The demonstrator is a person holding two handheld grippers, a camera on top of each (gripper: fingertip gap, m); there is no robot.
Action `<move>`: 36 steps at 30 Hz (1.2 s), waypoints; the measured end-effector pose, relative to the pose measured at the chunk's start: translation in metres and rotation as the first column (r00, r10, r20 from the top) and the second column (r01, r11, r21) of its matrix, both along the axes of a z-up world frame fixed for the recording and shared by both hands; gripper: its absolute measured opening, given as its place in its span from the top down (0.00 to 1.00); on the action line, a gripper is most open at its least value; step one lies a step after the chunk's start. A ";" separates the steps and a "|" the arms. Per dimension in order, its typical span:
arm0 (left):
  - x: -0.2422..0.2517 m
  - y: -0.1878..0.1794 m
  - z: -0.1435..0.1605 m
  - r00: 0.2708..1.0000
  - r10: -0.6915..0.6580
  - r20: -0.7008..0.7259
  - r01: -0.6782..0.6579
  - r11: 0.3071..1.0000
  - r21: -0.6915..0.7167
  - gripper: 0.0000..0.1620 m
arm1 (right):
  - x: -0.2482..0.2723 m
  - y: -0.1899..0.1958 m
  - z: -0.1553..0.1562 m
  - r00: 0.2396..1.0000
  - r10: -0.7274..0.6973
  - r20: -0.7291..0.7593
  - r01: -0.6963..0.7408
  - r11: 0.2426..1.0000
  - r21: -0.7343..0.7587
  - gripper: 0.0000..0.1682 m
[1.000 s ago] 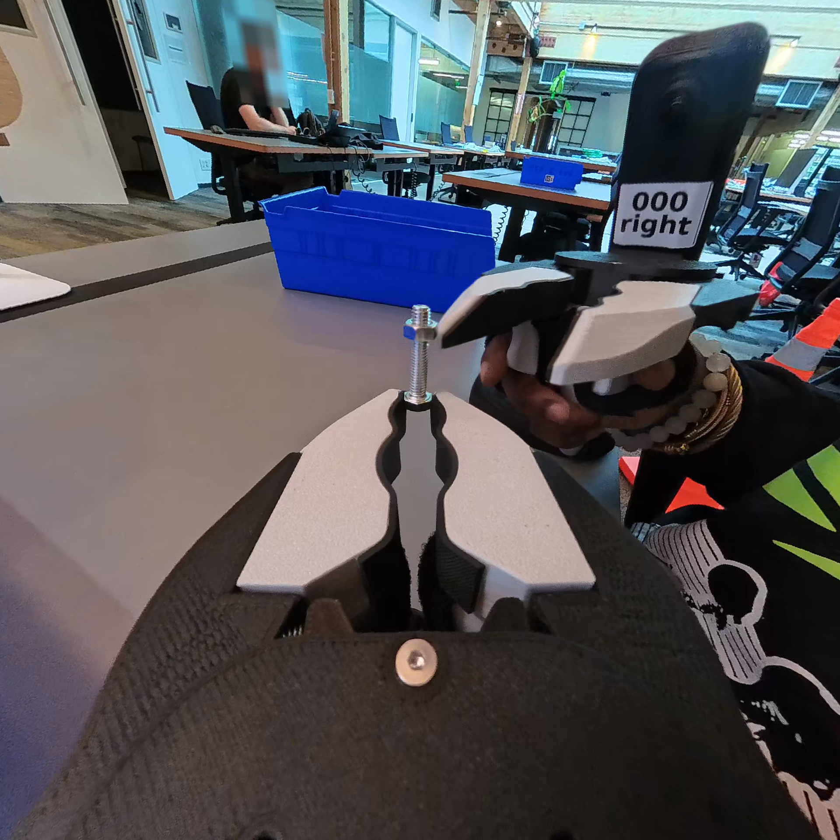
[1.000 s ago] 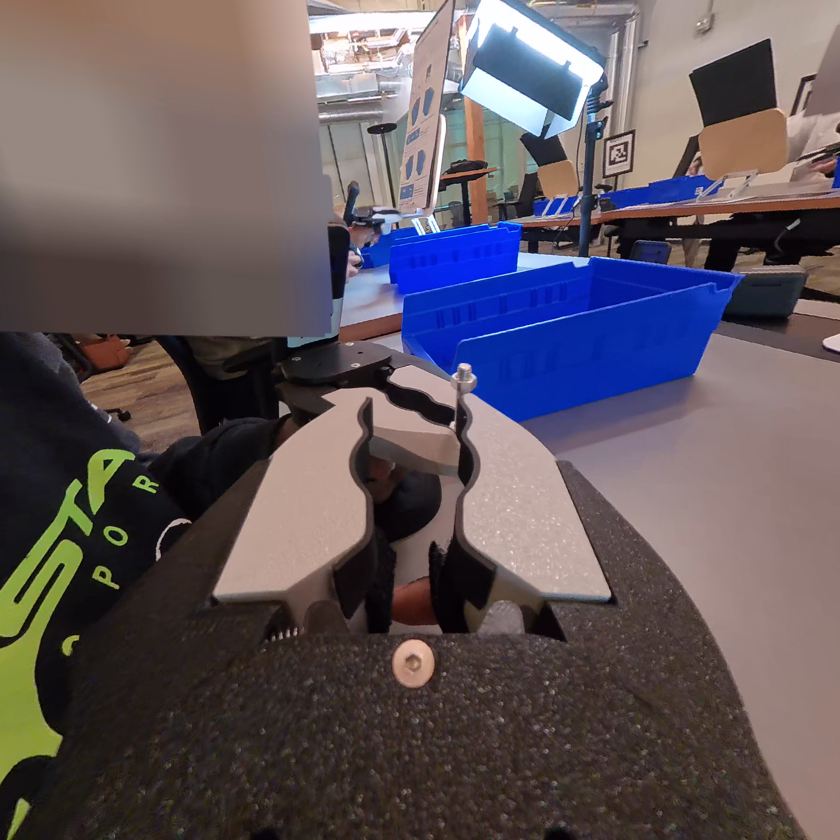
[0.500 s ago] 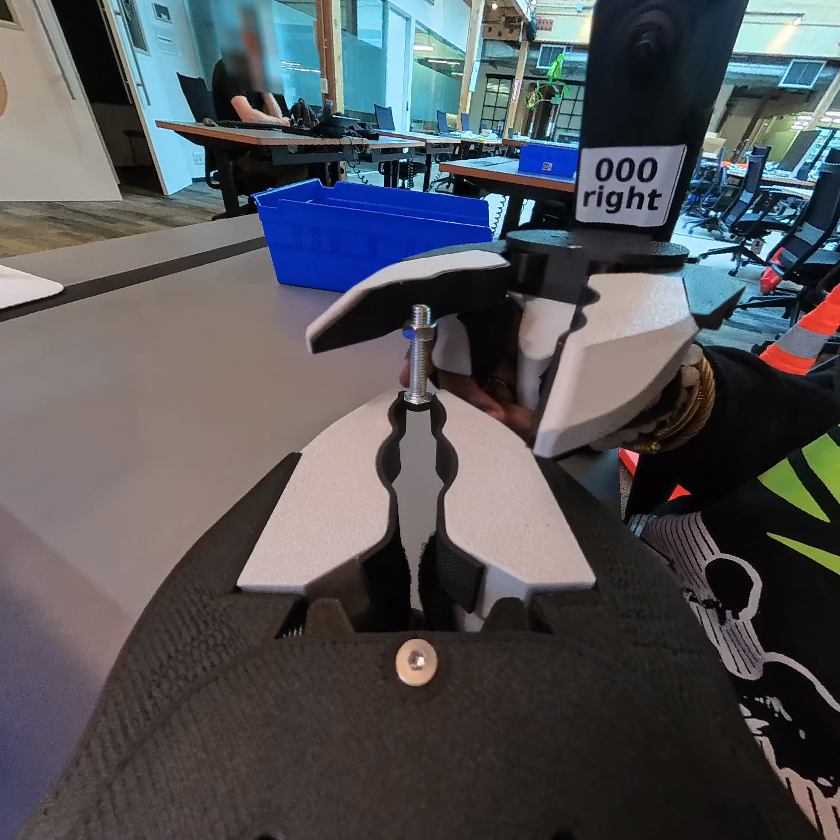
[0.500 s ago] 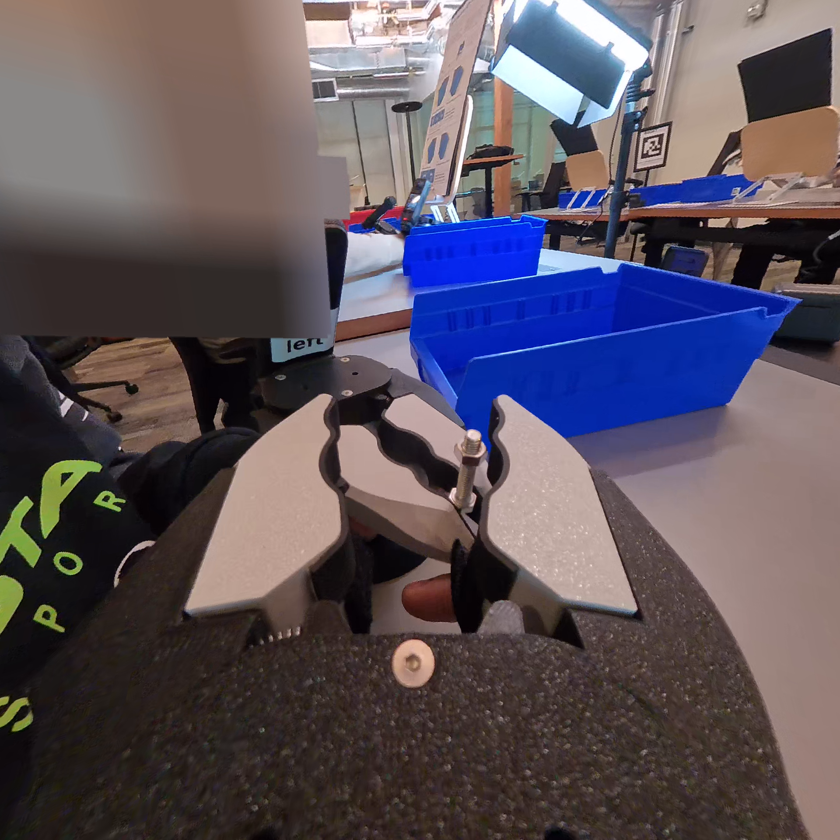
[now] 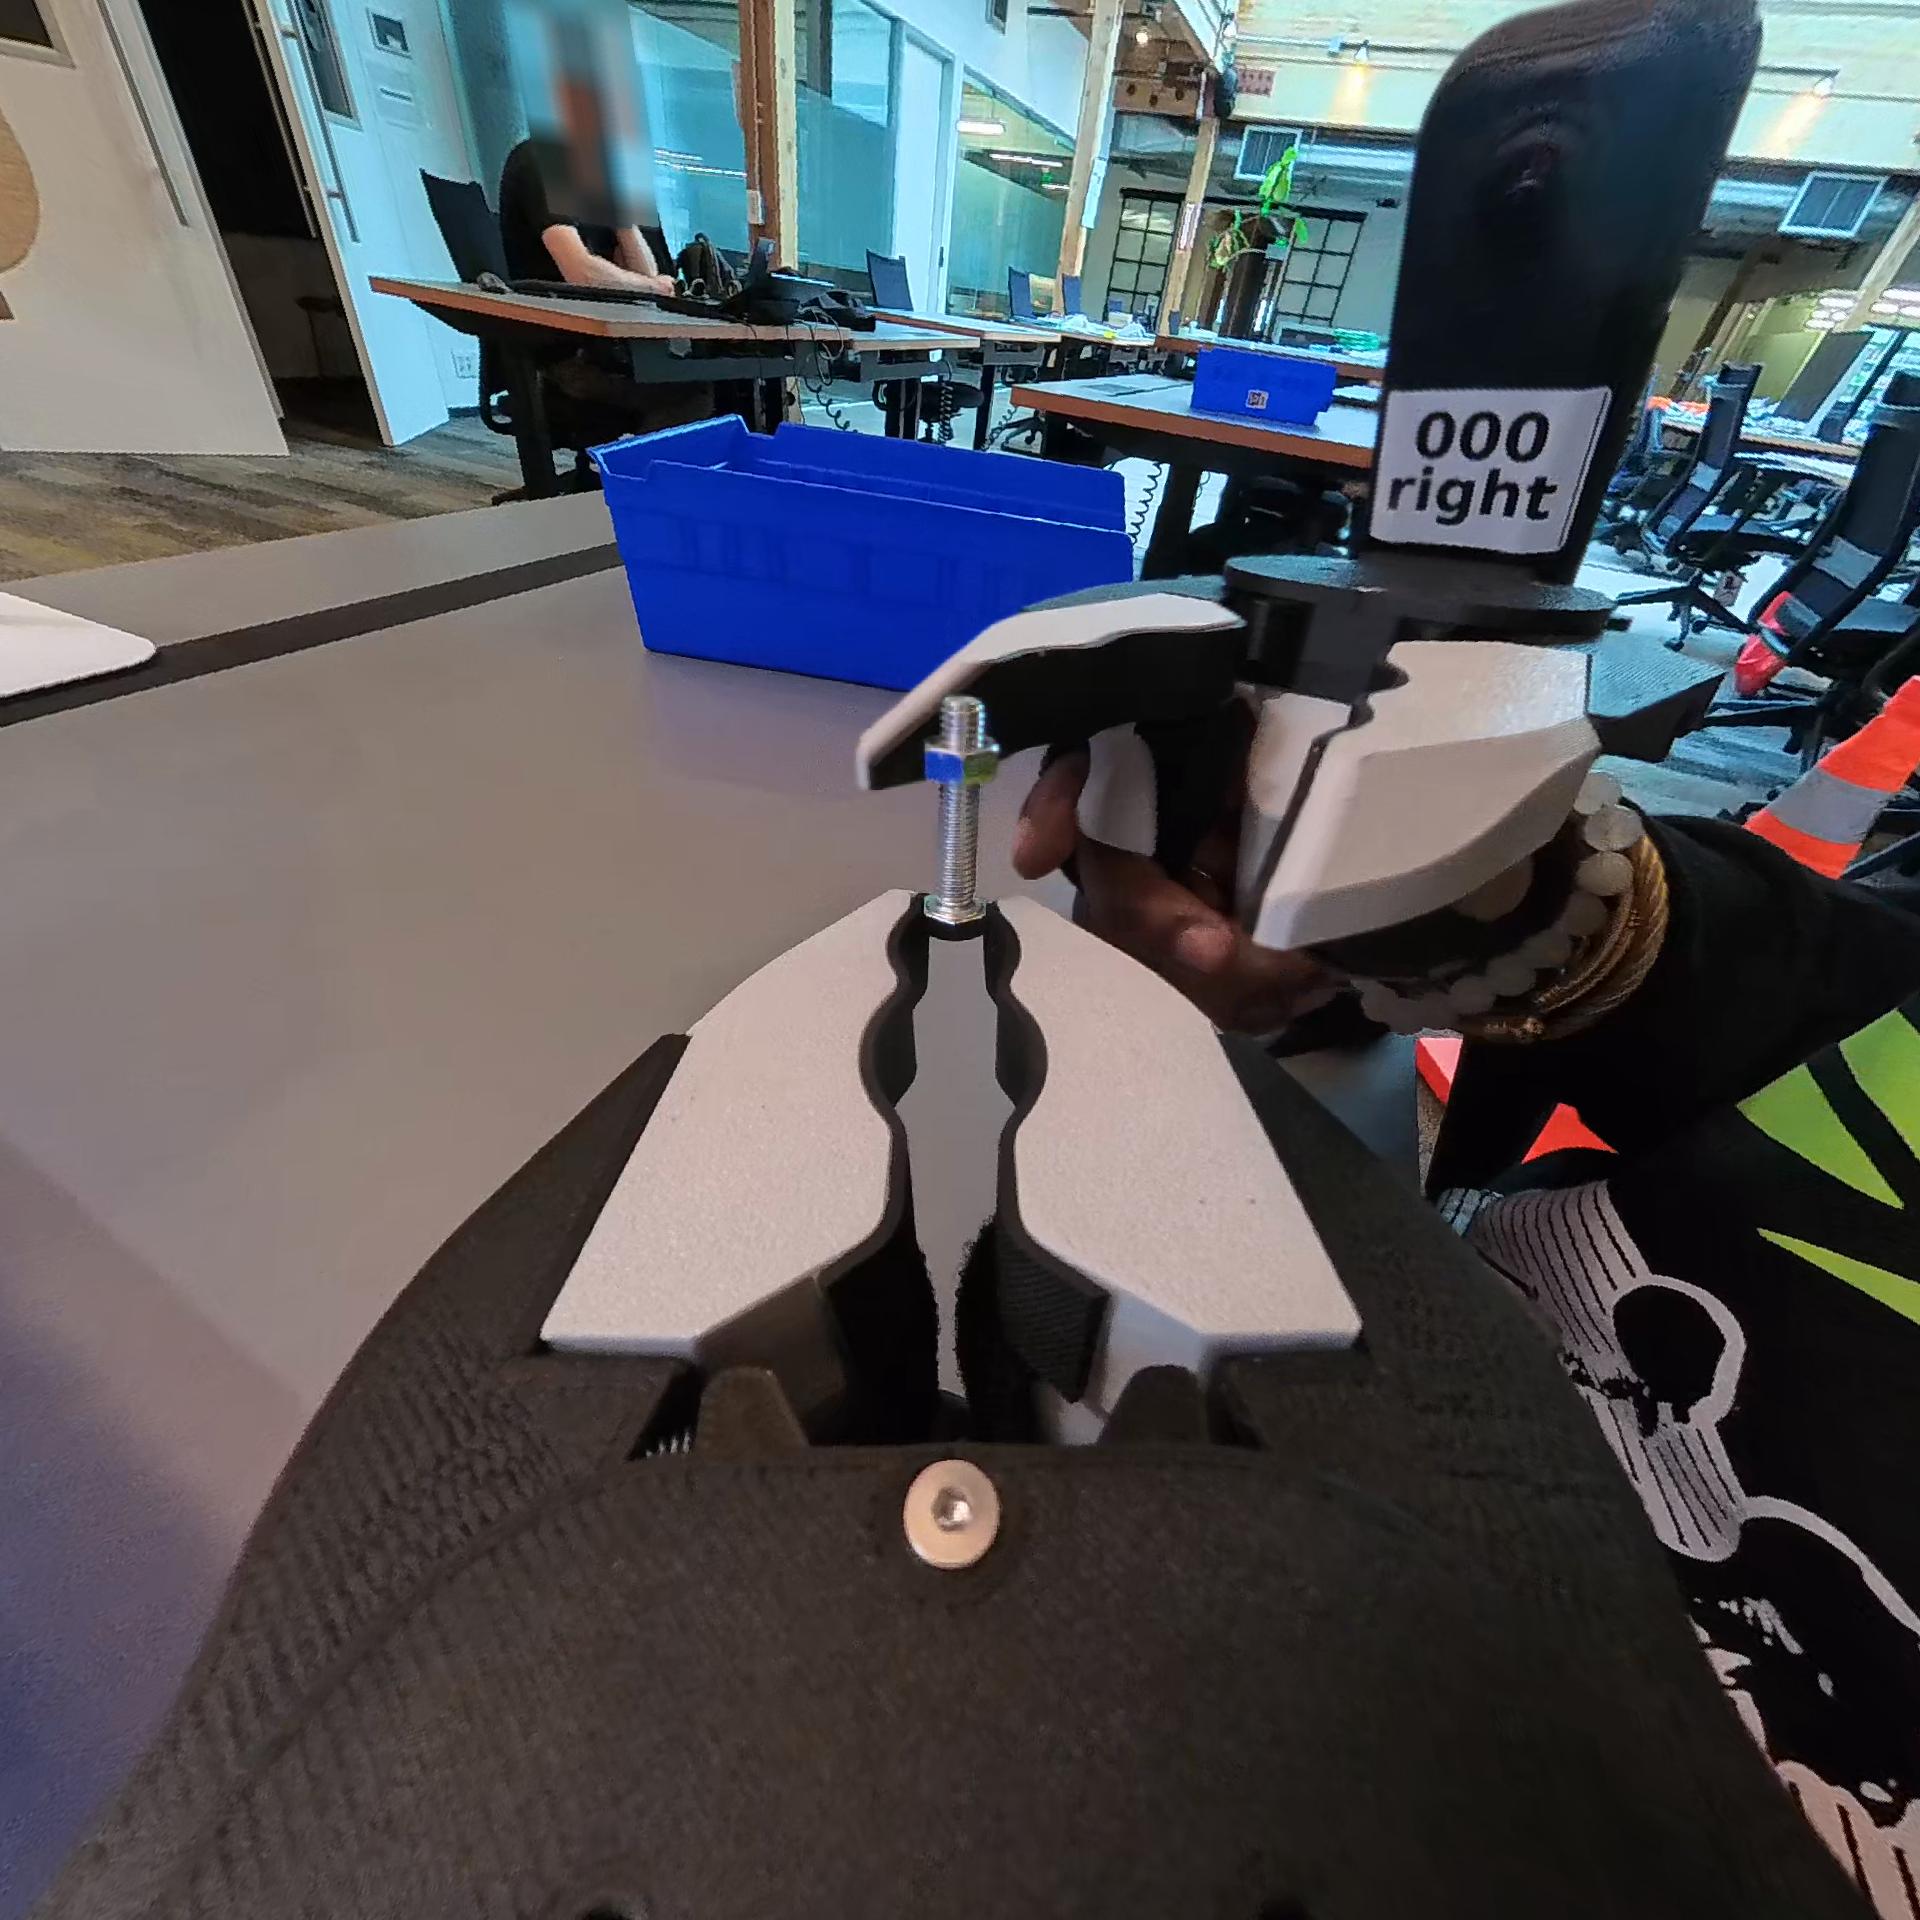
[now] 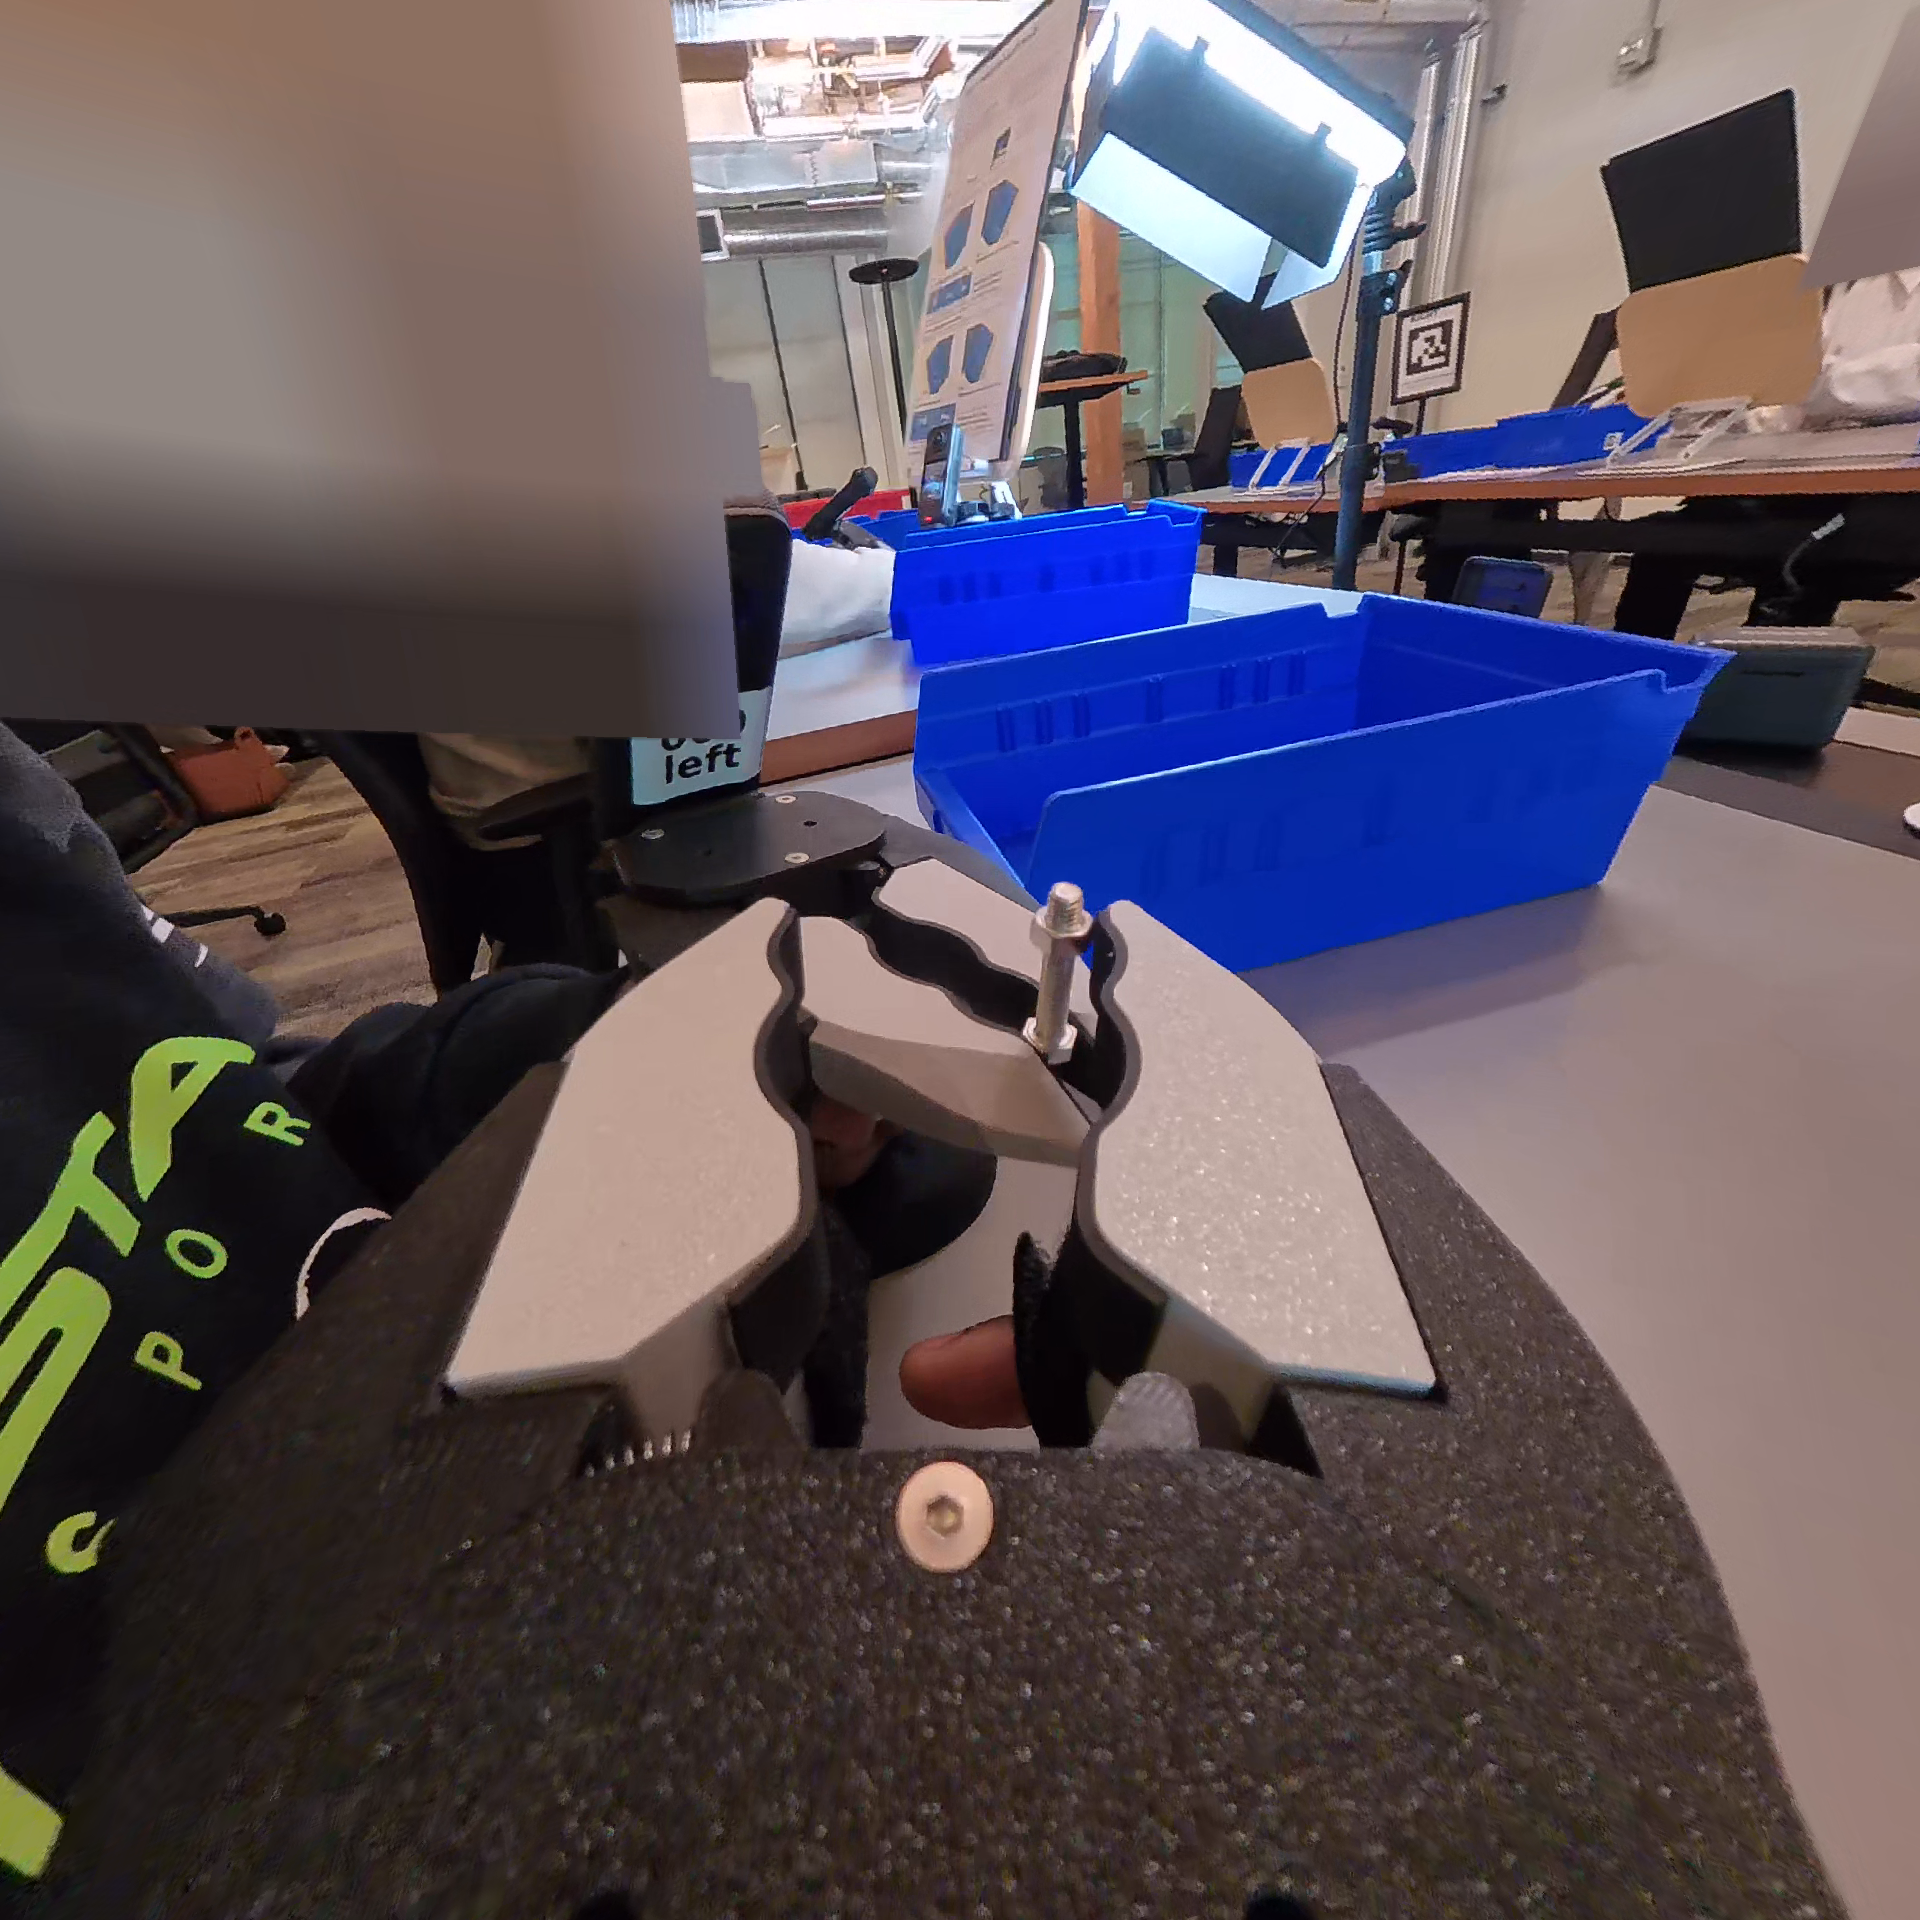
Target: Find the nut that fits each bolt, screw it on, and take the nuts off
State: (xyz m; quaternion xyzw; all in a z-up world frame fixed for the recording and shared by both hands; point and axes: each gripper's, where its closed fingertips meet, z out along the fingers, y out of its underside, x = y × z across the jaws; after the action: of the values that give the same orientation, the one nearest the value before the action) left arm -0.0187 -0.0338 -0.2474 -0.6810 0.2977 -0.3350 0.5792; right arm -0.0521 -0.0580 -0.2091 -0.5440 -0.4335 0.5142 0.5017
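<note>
Gray table (image 5: 416, 883) fills the space under your two tools, with a blue bin (image 5: 862, 561) sitting behind the bolt. Your left gripper (image 5: 954, 914) pinches the bolt (image 5: 956, 831) by its head, so the bolt stands straight up from the tips. The nut (image 5: 958, 766) sits near the top of the bolt. Your right gripper (image 6: 940, 1023) is spread wide; one finger is just beside the nut, the other is well off to the side. If you squeeze too high, I think you could miss the nut and grab only the thread. If you push sideways, the bolt could tip or slip out and roll toward the bin.
</note>
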 end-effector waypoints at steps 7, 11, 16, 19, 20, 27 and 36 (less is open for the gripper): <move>0.000 0.000 0.000 1.000 0.002 0.004 -0.002 1.000 -0.002 0.94 | 0.014 0.001 -0.001 1.000 -0.029 -0.004 0.029 1.000 0.005 0.78; 0.000 0.000 0.000 1.000 0.000 0.000 0.000 1.000 0.000 0.94 | 0.015 0.009 0.002 0.998 -0.053 -0.027 0.053 0.999 -0.013 0.74; 0.001 0.000 -0.001 1.000 -0.005 -0.009 0.005 1.000 -0.002 0.94 | -0.002 0.007 0.001 1.000 -0.007 -0.016 0.006 1.000 -0.021 0.66; 0.001 0.000 -0.002 1.000 -0.007 -0.014 0.007 1.000 -0.002 0.94 | -0.012 0.004 0.000 1.000 0.018 0.003 -0.018 1.000 -0.007 0.65; 0.002 0.000 -0.002 1.000 -0.007 -0.016 0.007 1.000 -0.001 0.94 | -0.014 0.003 0.000 1.000 0.023 0.009 -0.023 1.000 -0.002 0.65; 0.001 0.000 -0.001 1.000 -0.002 -0.009 0.002 1.000 -0.001 0.94 | -0.010 0.002 0.000 1.000 0.018 0.004 -0.018 1.000 -0.006 0.68; 0.000 0.000 -0.001 1.000 0.000 -0.007 0.000 1.000 -0.001 0.94 | -0.002 0.005 0.001 1.000 -0.002 -0.005 0.002 1.000 -0.009 0.72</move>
State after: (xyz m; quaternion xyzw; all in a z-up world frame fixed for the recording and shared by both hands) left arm -0.0184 -0.0334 -0.2483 -0.6826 0.2996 -0.3325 0.5777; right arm -0.0540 -0.0533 -0.2081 -0.5454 -0.4295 0.5171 0.5007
